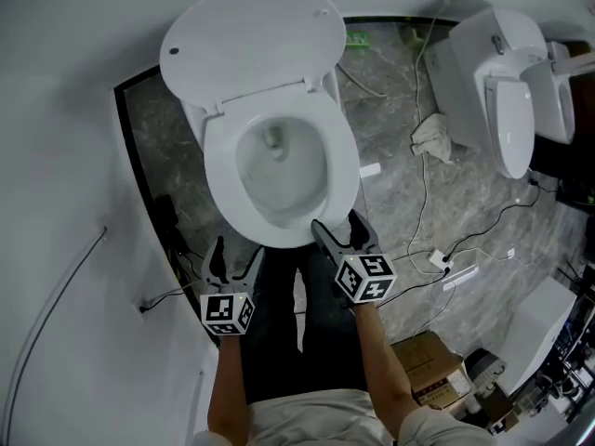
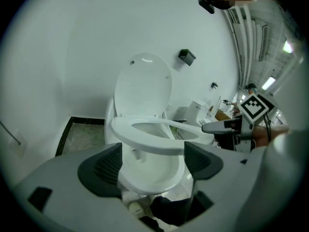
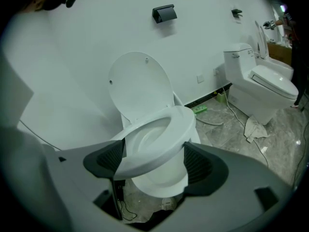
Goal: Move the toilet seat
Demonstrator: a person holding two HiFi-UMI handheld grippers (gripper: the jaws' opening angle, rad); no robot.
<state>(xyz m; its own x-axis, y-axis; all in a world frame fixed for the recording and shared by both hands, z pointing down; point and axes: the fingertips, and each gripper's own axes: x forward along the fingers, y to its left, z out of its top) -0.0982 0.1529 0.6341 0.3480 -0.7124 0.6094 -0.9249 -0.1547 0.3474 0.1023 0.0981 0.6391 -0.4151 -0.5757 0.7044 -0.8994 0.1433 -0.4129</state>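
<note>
While the right gripper (image 3: 153, 161) clamps the seat (image 3: 159, 146) by its front rim, tilted just above the bowl (image 3: 161, 180), the left gripper (image 1: 238, 254) gapes empty before the bowl.
Two glossy white toilets, one oval seat, one rounded lid (image 1: 251, 40) upright behind the bowl; the second toilet (image 1: 502, 91) stands well right of the bowl on grey marbled floor (image 1: 400, 193); both forearms (image 1: 376, 351) reach forward.

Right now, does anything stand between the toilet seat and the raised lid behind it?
Nothing visible does. The toilet seat, partly lifted in the right tongs, has open space up to the lid. The left tongs hang open, short of the bowl.
</note>
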